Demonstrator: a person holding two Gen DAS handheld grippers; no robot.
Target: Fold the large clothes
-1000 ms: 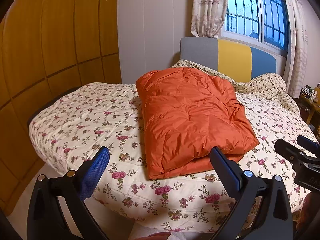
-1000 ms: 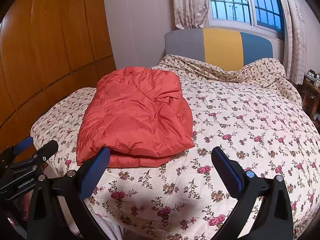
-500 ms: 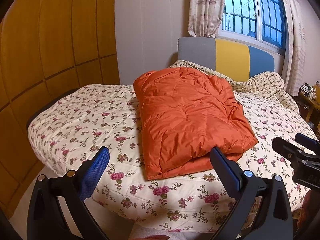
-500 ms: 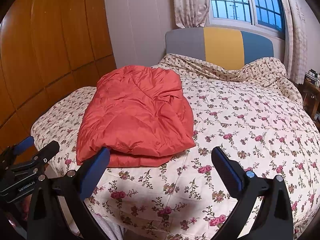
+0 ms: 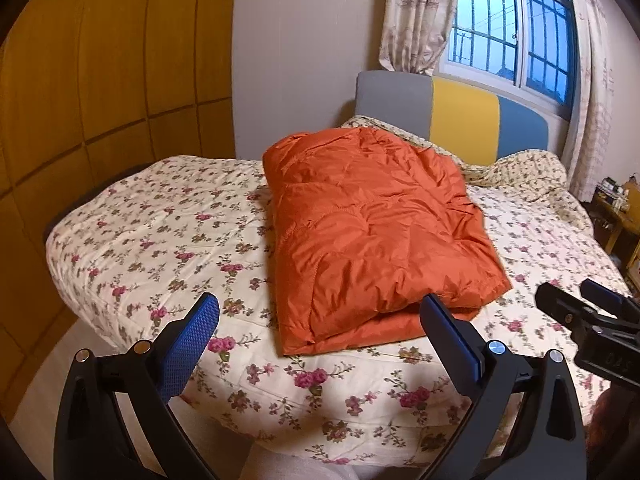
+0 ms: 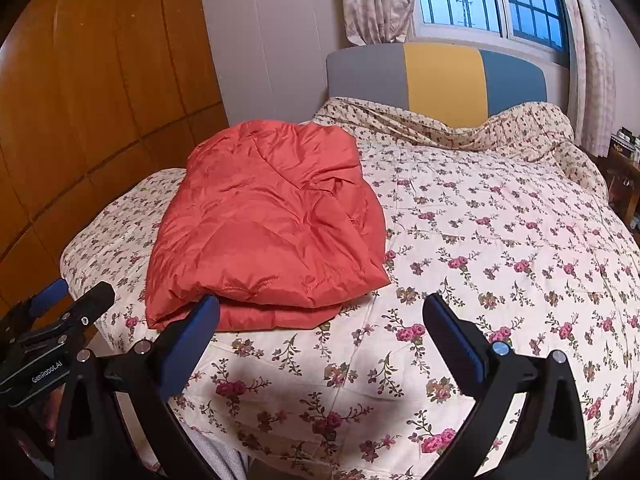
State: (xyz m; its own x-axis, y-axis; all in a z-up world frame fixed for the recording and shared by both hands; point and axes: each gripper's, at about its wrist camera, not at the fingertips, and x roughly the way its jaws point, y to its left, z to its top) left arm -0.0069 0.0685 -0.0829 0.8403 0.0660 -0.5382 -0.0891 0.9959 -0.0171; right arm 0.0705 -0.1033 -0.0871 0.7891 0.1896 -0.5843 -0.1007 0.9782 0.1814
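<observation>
An orange padded jacket [image 5: 372, 232] lies folded into a thick rectangle on the flowered bedspread [image 5: 160, 240], its near edge toward the foot of the bed. It also shows in the right wrist view as the jacket [image 6: 264, 232], left of centre. My left gripper [image 5: 320, 320] stands open above the bed's near edge, nothing between its blue pads, just short of the jacket's front fold. My right gripper [image 6: 320, 320] is open too, empty, over the bedspread [image 6: 500, 240] to the right of the jacket. Each gripper appears at the edge of the other's view.
A grey, yellow and blue headboard [image 5: 460, 120] stands at the far end under a barred window [image 5: 508, 28] with curtains. Wooden wardrobe panels [image 5: 100, 80] line the left wall. A bedside table [image 5: 616, 208] with small items sits far right. Rumpled bedding [image 6: 460, 128] lies by the headboard.
Both grippers have drawn back and risen slightly from the bed, so the jacket sits a little farther off. The jacket has not moved and both grippers stay open.
</observation>
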